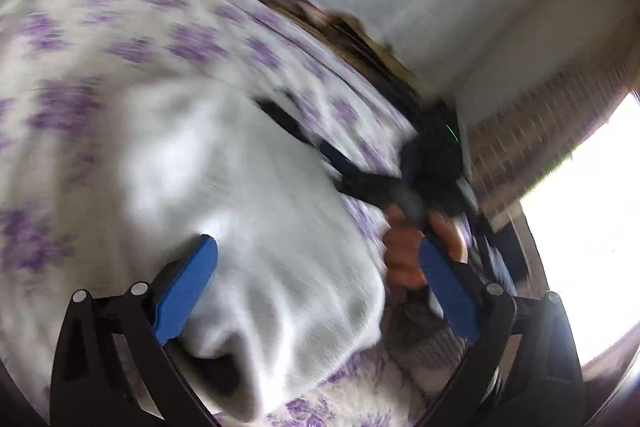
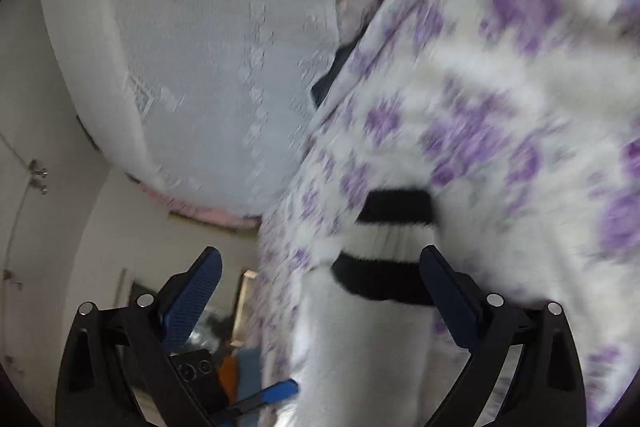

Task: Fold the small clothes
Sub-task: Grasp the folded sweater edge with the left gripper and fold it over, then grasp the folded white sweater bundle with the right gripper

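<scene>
Count: one white garment [image 1: 248,227] with two black stripes [image 2: 396,207]; one floral sheet [image 2: 500,87]; two tools, left tool [image 1: 320,291], right tool [image 2: 320,291]; one hand [image 1: 404,259].

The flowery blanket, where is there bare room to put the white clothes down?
The purple-flowered blanket lies bare beyond the striped cuff, out to the edge by the pale blue cover. In the left view it is bare left of the white garment. It is crowded where both hand-held grippers, left and right, meet the garment.
</scene>
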Motion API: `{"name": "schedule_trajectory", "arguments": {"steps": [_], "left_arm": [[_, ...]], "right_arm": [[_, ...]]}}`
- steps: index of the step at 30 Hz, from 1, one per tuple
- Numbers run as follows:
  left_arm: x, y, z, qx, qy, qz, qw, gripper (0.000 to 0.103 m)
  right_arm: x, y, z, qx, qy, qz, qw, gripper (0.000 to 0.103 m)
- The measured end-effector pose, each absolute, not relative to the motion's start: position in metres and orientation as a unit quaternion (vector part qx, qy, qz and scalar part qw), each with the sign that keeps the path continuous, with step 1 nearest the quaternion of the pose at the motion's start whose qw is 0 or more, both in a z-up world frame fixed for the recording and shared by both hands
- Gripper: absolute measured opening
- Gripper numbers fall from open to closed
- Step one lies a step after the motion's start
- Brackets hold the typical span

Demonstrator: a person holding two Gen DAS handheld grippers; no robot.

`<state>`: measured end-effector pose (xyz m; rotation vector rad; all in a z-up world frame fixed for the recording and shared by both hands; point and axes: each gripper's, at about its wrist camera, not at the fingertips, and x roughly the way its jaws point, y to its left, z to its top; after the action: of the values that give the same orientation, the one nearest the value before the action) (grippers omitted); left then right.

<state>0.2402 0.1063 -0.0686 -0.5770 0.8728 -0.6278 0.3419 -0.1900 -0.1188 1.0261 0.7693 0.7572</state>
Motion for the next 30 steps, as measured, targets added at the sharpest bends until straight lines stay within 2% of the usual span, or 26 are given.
{"name": "schedule_trajectory", "arguments": {"steps": [3,7,12,14,18,23,30], "left_arm": [[0.24,0.132,-0.057,-0.311,0.377,-0.292,0.822,0.098],[0.26,0.127,-0.061,-0.305,0.405,-0.289,0.812,0.098],[0.28,0.13,-0.09,-0.309,0.433,-0.247,0.81,0.097],[0.275,0.138,-0.085,-0.317,0.432,-0.24,0.81,0.096],[0.255,0.172,-0.081,-0.278,0.427,-0.078,0.857,0.097],[0.231,0.19,-0.087,-0.354,0.433,-0.17,0.812,0.097],[0.212,0.141,-0.106,-0.347,0.474,-0.261,0.766,0.098]], "right_arm": [[0.323,-0.18,-0.092,0.453,0.335,0.417,0.713,0.1],[0.292,-0.15,-0.075,0.408,0.357,0.477,0.692,0.1],[0.245,-0.128,-0.096,0.381,0.403,0.492,0.671,0.1],[0.225,-0.135,-0.101,0.369,0.387,0.483,0.694,0.1],[0.207,-0.168,-0.113,0.411,0.384,0.438,0.702,0.1],[0.192,-0.189,-0.128,0.421,0.384,0.386,0.725,0.099],[0.197,-0.187,-0.13,0.39,0.397,0.379,0.74,0.099]]}}
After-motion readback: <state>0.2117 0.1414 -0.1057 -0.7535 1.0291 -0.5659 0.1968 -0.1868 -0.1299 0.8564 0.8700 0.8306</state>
